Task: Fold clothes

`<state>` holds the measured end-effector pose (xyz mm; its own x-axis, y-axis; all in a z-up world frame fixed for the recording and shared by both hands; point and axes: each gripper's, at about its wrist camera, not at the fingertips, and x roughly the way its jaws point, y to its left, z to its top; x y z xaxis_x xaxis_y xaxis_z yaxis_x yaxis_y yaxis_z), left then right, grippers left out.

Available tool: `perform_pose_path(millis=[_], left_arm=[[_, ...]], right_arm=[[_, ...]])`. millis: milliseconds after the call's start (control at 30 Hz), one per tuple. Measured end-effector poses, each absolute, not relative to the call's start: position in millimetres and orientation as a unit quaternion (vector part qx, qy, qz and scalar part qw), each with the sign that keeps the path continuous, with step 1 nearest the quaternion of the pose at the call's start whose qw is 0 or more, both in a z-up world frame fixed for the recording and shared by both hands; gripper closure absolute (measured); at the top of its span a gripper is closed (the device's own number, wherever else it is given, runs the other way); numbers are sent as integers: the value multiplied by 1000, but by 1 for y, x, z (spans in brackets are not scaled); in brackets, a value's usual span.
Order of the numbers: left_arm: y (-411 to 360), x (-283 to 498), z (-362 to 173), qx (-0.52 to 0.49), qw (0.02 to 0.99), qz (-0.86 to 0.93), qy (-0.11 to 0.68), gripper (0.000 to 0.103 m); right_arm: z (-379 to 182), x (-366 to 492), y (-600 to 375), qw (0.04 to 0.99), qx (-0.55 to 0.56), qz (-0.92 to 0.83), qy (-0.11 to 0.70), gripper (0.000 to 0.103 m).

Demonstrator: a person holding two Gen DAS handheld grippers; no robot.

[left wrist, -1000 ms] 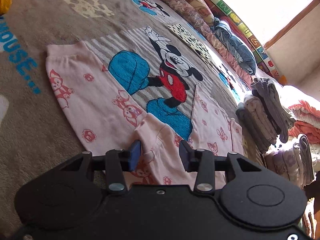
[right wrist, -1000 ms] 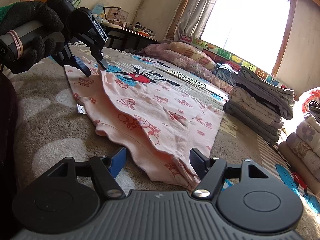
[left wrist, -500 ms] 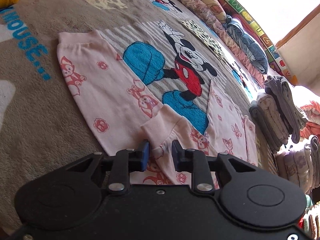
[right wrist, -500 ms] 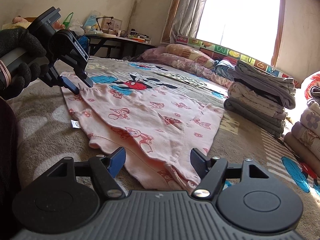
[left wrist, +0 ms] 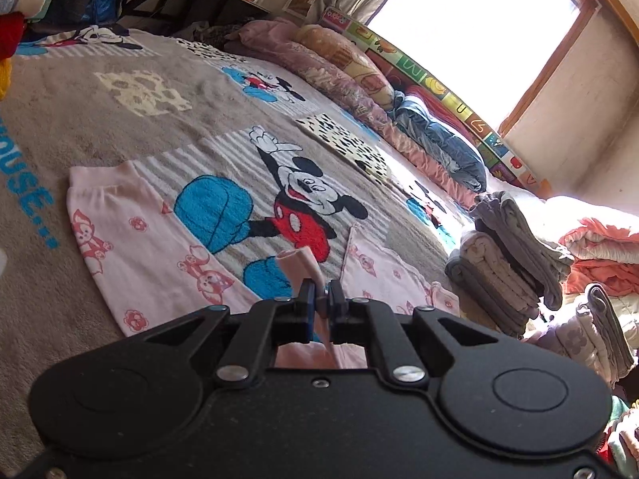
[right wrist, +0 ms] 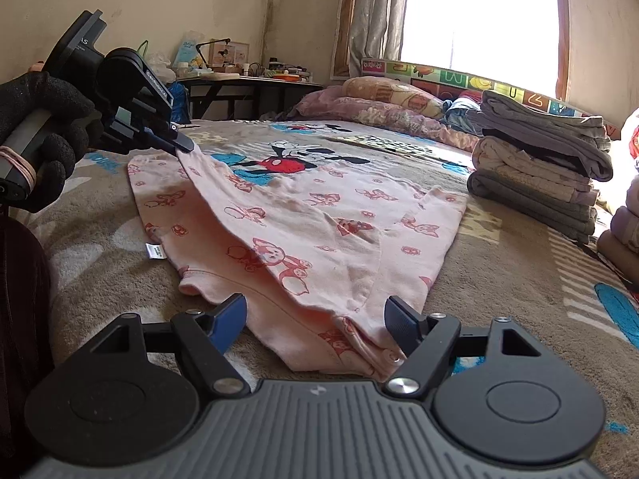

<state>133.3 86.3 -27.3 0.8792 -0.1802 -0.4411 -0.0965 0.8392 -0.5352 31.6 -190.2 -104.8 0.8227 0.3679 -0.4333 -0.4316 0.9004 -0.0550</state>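
A pink garment printed with red animals (right wrist: 319, 219) lies spread on the Mickey Mouse blanket (right wrist: 499, 271). My left gripper (left wrist: 321, 296) is shut on a pink cuff of it (left wrist: 303, 259), which sticks up between the pads. From the right wrist view the left gripper (right wrist: 181, 145) holds that corner raised at the garment's far left, so the cloth slopes up to it. My right gripper (right wrist: 315, 313) hangs low over the near hem. Its jaws are opening, the hem lies between them, and the pads do not press on it.
A stack of folded grey and beige clothes (right wrist: 535, 159) stands at the right, with more folded piles (left wrist: 591, 331) beside it. Pillows and bedding (left wrist: 351, 80) line the window side. A cluttered table (right wrist: 247, 80) stands behind. A black-gloved hand (right wrist: 44, 131) holds the left gripper.
The left gripper's jaws closed on the pink cuff and lifted it off the blanket, tilting upward. The right gripper's jaws spread slightly wider over the hem.
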Motion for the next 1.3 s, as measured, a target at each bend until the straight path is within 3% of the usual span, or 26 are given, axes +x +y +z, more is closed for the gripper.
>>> perform_pose_path(millis=[533, 1300], left_arm=[[-32, 209, 20, -220, 941, -119, 228, 99], [-124, 304, -28, -121, 943, -107, 292, 99]], right_arm=[[-102, 22, -210, 949, -19, 242, 201, 27], [-108, 32, -219, 945, 36, 241, 218, 25]])
